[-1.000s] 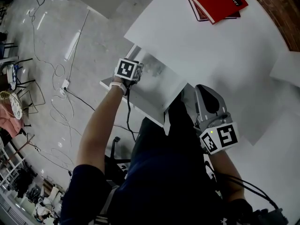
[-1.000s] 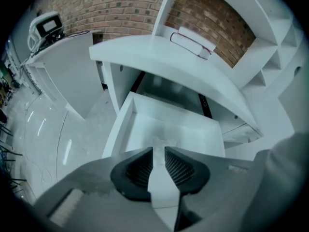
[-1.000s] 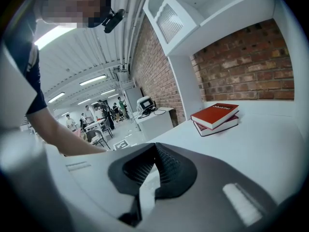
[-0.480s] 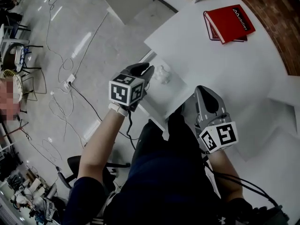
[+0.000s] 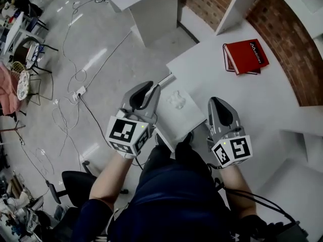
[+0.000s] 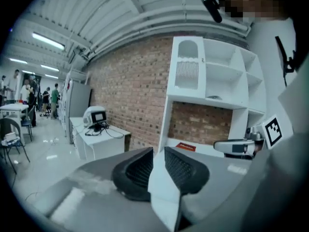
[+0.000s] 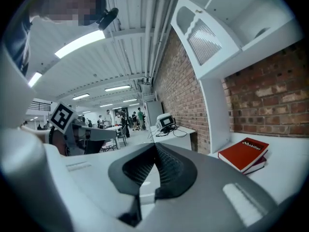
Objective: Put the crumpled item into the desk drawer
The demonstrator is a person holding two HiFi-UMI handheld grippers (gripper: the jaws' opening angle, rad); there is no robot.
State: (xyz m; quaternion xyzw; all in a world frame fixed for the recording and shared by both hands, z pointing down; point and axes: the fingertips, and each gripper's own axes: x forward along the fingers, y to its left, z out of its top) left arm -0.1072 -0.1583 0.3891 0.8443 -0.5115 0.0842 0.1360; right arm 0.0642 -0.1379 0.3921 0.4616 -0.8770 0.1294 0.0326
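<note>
The crumpled white item [image 5: 176, 101] lies loose inside the open white drawer [image 5: 187, 118], which sticks out from the white desk [image 5: 222, 79] toward me. My left gripper [image 5: 150, 87] hovers at the drawer's left edge, a short way from the item. Its jaws stand a narrow gap apart, and nothing is held in my left gripper [image 6: 157, 151]. My right gripper [image 5: 212, 101] hangs just right of the drawer over the desk's front edge. The jaws of my right gripper [image 7: 154, 146] meet at the tips and hold nothing.
A red book [image 5: 246, 57] lies on the desk near the brick wall [image 5: 303, 69]; the same red book [image 7: 244, 153] shows ahead of the right jaws. Cables and a power strip [image 5: 81, 91] trail over the floor at left. A black chair [image 5: 75, 183] stands at lower left.
The left gripper has drawn back out of the drawer toward me, leaving the crumpled item lying inside. The right gripper has stayed beside the drawer.
</note>
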